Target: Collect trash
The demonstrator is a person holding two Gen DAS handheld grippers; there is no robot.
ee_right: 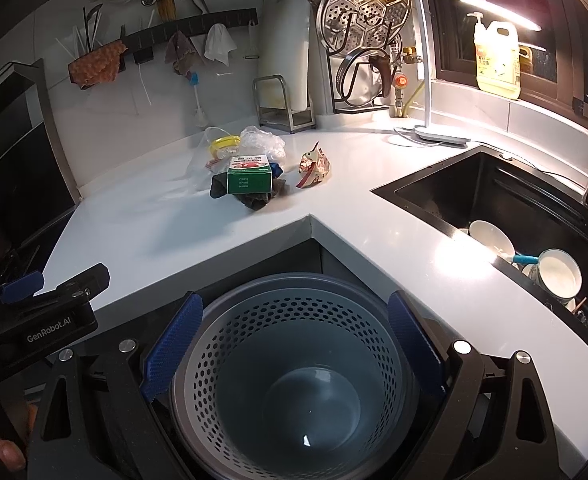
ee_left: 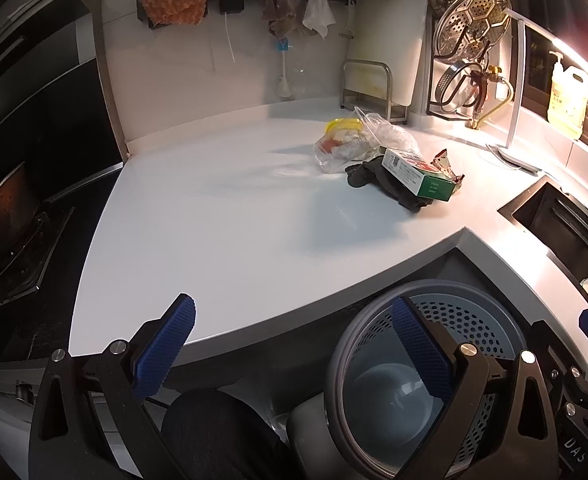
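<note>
Below the inner corner of the white L-shaped surface (ee_right: 142, 216) stands a grey perforated waste bin (ee_right: 294, 360), with nothing visible inside it. To the right, the black sink (ee_right: 453, 196) holds white bowls and cups (ee_right: 557, 276). The trash sits in a small heap toward the back of the surface: a green and white carton (ee_right: 250, 180) lying on a dark crumpled cloth (ee_right: 254, 199), a clear plastic bag (ee_right: 262, 142) and a clear cup with a yellow lid (ee_right: 224, 144) just behind it, and a red and cream wrapper (ee_right: 313, 168) just to its right. The right hand-held gripper (ee_right: 294, 340) hangs over the bin, jaws spread wide and grasping nothing, well apart from the heap. The left hand-held gripper (ee_left: 294, 340) is beside it over the surface's front edge, likewise released and empty.
</note>
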